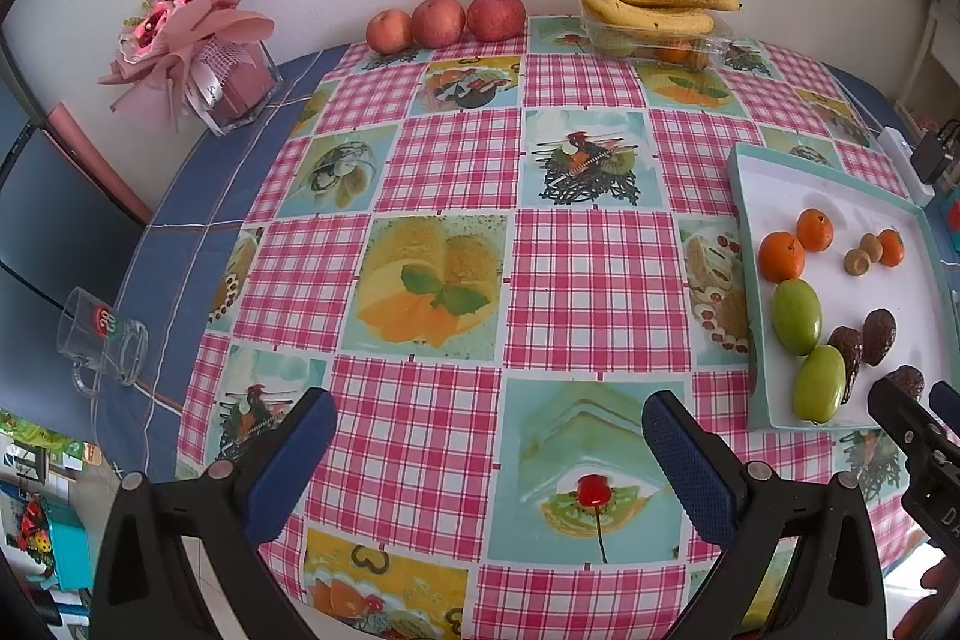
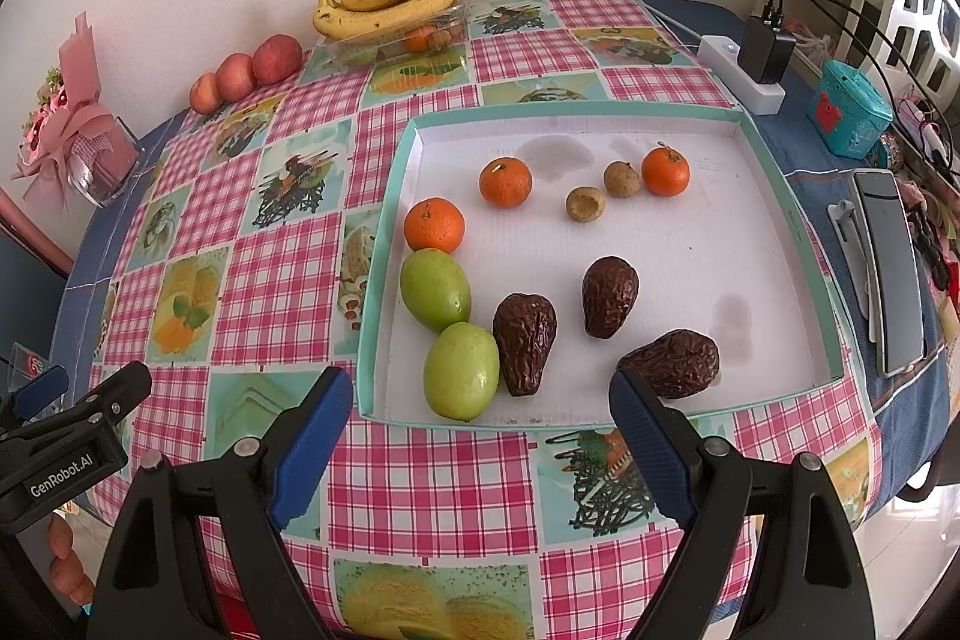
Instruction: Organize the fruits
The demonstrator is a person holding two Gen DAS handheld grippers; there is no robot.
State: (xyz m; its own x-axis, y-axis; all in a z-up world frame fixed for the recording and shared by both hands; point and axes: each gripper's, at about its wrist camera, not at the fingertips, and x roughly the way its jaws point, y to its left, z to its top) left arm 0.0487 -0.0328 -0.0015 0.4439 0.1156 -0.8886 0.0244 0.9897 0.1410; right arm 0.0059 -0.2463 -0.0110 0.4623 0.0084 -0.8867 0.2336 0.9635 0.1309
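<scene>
Right claw hangs over the near edge of the surface with its blue pads spread wide and nothing between them; left claw is likewise spread and empty, well apart from the fruit, over the middle of the checked cloth. I note that the white tray lies directly ahead of my right claw and just beyond its fingertips, whereas from my left claw it sits far off to the right side. My right hand is therefore the nearer one. In the tray I count three mandarins, two green fruits, three wrinkled dark brown fruits and two small tan ones. Nearest my right claw are the lower green fruit, ahead and slightly left of centre, and the dark fruit just beyond my right pad. The middle dark fruit touches or nearly touches the green one; its long axis runs roughly away from me, narrow end far. The dark fruit by my pad lies crosswise. Outside the tray, three apples and the bananas, resting on a clear box, stand along the far wall, well apart from both claws. I judge a straight advance of the right claw suits the lengthwise fruit best.
</scene>
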